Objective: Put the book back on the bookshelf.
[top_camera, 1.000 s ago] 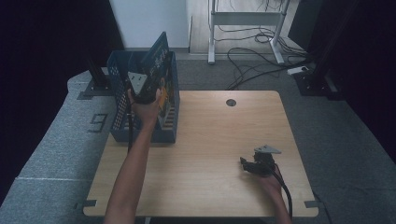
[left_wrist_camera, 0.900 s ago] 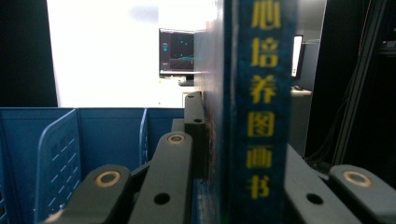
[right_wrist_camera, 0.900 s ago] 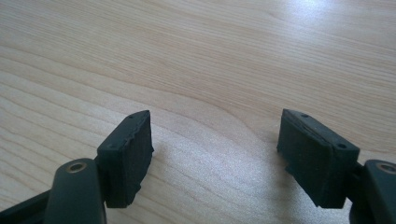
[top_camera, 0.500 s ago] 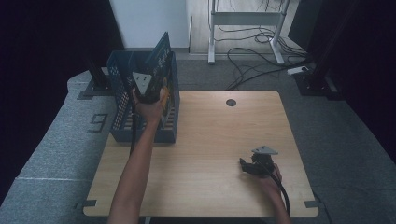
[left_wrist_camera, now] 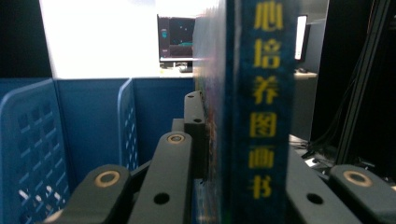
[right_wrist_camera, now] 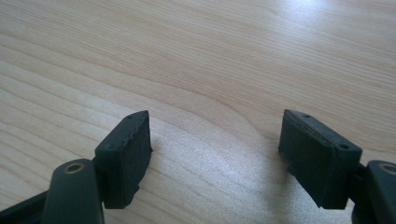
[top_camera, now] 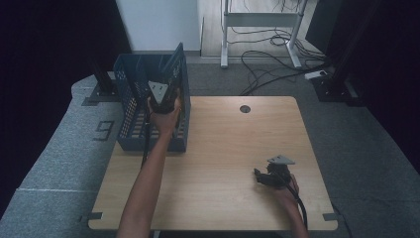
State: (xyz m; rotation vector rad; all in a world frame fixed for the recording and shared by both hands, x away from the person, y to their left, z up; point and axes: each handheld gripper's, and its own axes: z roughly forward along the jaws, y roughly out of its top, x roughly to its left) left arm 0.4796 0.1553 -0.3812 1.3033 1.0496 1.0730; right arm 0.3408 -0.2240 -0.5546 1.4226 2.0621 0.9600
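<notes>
You're working in a lab or office-style recording space — not a home. The light wooden table (top_camera: 218,163) has a round cable grommet (top_camera: 244,108) at its far edge, as office desks do, and it stands on grey carpet (top_camera: 64,163) marked with a "9" (top_camera: 103,131) at the left. Beyond the far side, loose cables (top_camera: 277,54) trail around a metal desk frame (top_camera: 262,22), and the left gripper view catches a lit computer monitor (left_wrist_camera: 176,39) — dark stands flank the table.
</notes>
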